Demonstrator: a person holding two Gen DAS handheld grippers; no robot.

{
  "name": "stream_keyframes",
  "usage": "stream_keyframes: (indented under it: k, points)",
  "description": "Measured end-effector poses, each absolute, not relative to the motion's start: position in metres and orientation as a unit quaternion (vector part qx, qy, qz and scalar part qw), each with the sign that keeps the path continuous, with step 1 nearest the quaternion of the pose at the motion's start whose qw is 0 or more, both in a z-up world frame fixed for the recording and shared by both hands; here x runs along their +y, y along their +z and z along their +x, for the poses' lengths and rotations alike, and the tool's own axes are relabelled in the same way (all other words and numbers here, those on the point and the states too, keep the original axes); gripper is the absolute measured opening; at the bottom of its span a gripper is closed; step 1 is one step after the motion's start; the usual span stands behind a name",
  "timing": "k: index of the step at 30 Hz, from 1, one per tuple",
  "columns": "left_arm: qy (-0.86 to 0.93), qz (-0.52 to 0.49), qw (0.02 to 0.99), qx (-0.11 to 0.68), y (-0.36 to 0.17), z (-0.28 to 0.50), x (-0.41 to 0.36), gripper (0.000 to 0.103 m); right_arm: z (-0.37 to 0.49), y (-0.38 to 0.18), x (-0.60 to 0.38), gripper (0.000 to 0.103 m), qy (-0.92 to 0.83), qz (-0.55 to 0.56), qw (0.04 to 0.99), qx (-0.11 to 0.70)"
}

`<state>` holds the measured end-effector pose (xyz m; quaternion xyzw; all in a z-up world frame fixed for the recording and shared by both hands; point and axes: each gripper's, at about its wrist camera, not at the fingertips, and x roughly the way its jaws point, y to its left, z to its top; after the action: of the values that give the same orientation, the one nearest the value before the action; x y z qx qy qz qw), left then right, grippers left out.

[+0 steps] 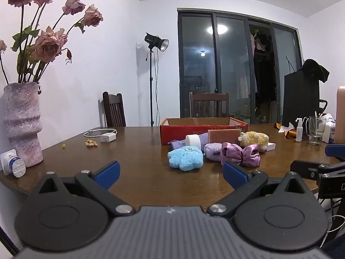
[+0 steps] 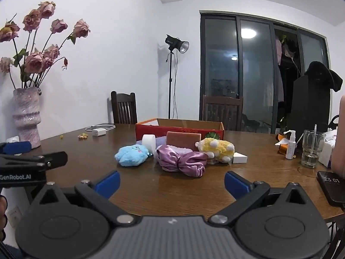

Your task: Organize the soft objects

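Table point(image 1: 138, 149): brown wood, carries everything.
Red box point(image 1: 202, 129): open-topped, long axis left-right, behind the pile.
Purple satin bow point(image 2: 181, 160): frontmost, lying crosswise.
Blue plush point(image 1: 185, 157): left of bow.
Yellow plush point(image 2: 215, 149): right, head leftward.
Left gripper point(image 1: 170, 172): fingers spread, empty.
Right gripper point(image 2: 171, 183): fingers spread, empty.

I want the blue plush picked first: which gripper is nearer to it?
Left, by a little. The left gripper sits just short of the blue plush; the right gripper faces the purple satin bow, the plush off to its left.

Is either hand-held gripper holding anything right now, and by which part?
Nothing is held. The left hand-held gripper and right hand-held gripper are both open, short of the soft toys.
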<state>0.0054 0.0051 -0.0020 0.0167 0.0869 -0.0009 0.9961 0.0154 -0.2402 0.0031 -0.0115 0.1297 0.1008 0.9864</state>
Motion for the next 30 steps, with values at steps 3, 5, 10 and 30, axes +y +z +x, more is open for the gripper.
stream_keyframes:
  k: [3, 5, 10, 30]
  points:
    - [0.001, 0.017, 0.996, 0.086, -0.0007, 0.0061, 0.0054, 0.103, 0.0151, 0.0047, -0.2384, 0.103, 0.102, -0.01, 0.986, 0.131]
    - [0.001, 0.015, 0.996, 0.083, 0.0, 0.0056, 0.0069, 0.103, 0.0152, 0.0047, -0.238, 0.103, 0.103, -0.012, 0.986, 0.131]
    - [0.003, 0.017, 0.997, 0.082, -0.0004, 0.0036, 0.0062, 0.103, 0.0142, 0.0022, -0.2346, 0.103, 0.11, -0.019, 0.985, 0.133]
    - [0.0, 0.021, 0.997, 0.075, 0.0001, 0.0018, 0.004, 0.103, 0.0128, 0.0036, -0.2382, 0.103, 0.106, -0.01, 0.986, 0.126]
